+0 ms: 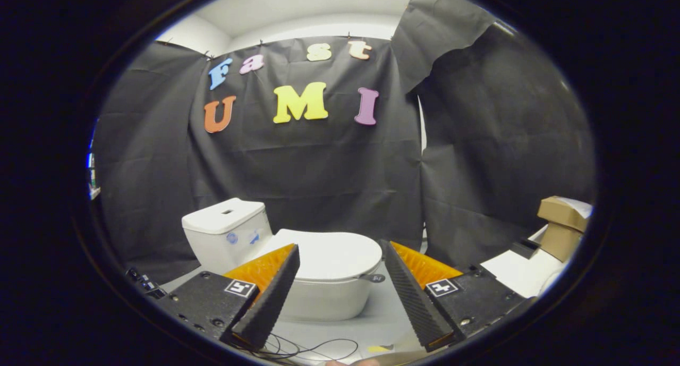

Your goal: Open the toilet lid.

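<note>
A white toilet stands on the pale floor ahead of me. Its tank [226, 233] rises at the back left. The lid [332, 254] lies flat and closed over the bowl [324, 299]. A small dark tab [374, 277] sticks out from the lid's near right rim. My gripper [340, 247] is open, its two fingers spread wide, and the lid shows between them, some way beyond the tips. Nothing is held between the fingers.
Black cloth walls close the booth behind and to the right of the toilet. A cardboard box [562, 225] and a white surface [523, 273] sit at the right. Thin dark cables [308, 350] lie on the floor [380, 313] below the fingers.
</note>
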A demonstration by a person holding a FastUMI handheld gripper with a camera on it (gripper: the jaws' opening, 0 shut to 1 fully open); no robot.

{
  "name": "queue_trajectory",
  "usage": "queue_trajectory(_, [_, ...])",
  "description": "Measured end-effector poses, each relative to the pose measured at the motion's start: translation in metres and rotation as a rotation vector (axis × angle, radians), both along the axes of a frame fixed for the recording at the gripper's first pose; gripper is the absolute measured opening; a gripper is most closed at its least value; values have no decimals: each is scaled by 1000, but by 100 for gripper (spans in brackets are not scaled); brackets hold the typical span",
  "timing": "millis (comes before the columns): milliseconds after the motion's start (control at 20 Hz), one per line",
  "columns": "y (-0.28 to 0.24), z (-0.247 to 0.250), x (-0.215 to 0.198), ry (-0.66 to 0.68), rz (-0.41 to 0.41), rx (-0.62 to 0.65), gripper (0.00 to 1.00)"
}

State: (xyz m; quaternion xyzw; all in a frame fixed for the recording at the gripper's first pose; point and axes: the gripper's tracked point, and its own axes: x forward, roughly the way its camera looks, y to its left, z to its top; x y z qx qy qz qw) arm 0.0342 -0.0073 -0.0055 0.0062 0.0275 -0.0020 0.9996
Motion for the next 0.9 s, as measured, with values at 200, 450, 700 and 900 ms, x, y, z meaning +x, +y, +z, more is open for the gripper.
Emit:
queue_trajectory(200, [-11, -18, 44, 87, -22, 29, 100])
queue_trajectory(450, [-35, -69, 111, 282, -33, 65, 100])
queue_trajectory(700, [-66, -130, 177, 539, -66, 144, 100])
queue_trajectory(900, [-81, -171, 211, 701, -63, 255, 100])
